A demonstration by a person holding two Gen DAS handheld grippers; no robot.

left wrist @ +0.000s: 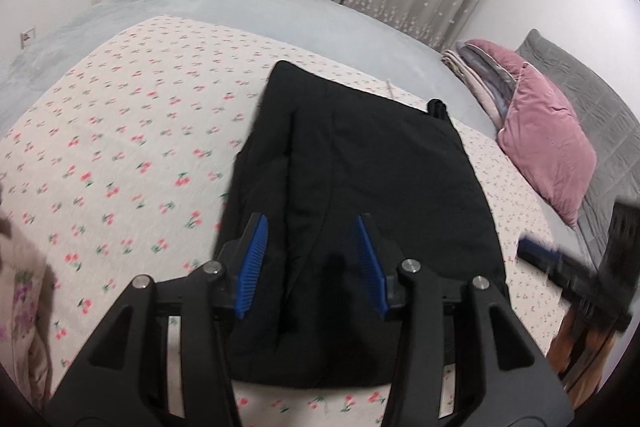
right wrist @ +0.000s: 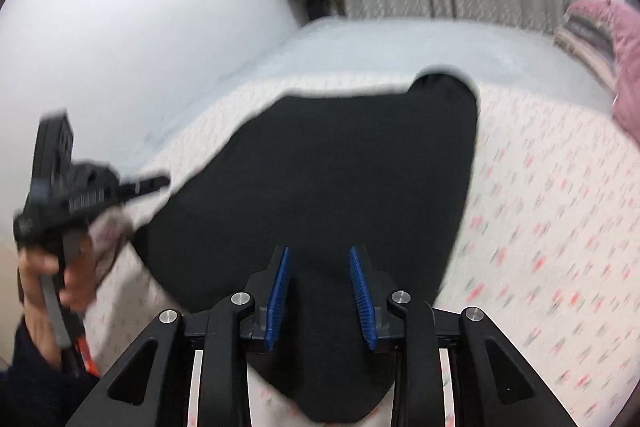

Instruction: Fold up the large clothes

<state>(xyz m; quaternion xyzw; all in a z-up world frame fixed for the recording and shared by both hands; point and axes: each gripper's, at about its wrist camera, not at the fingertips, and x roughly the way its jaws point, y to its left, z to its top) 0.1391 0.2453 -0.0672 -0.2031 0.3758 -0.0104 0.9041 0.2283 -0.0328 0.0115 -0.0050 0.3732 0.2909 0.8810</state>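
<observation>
Now black garment (left wrist: 360, 179) flat on cherry-print sheet (left wrist: 120, 147) — left gripper (left wrist: 314, 259), right gripper (right wrist: 320, 291) both spread, empty.

Open cherry-print sheet (left wrist: 120, 147) from your 9 to 11 o'clock. Pink pillow (left wrist: 548, 151) and folded blankets (left wrist: 476, 75) block 2 o'clock. Right gripper (left wrist: 560, 259) crowds 3 o'clock.

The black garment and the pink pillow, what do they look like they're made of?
The black garment looks like a thick matte fabric, maybe padded or fleece: no shine, soft puffy seams. The pink pillow looks like velvet: a soft sheen with lighter and darker patches along its creases. Neither weave is sharp enough to be sure.
</observation>
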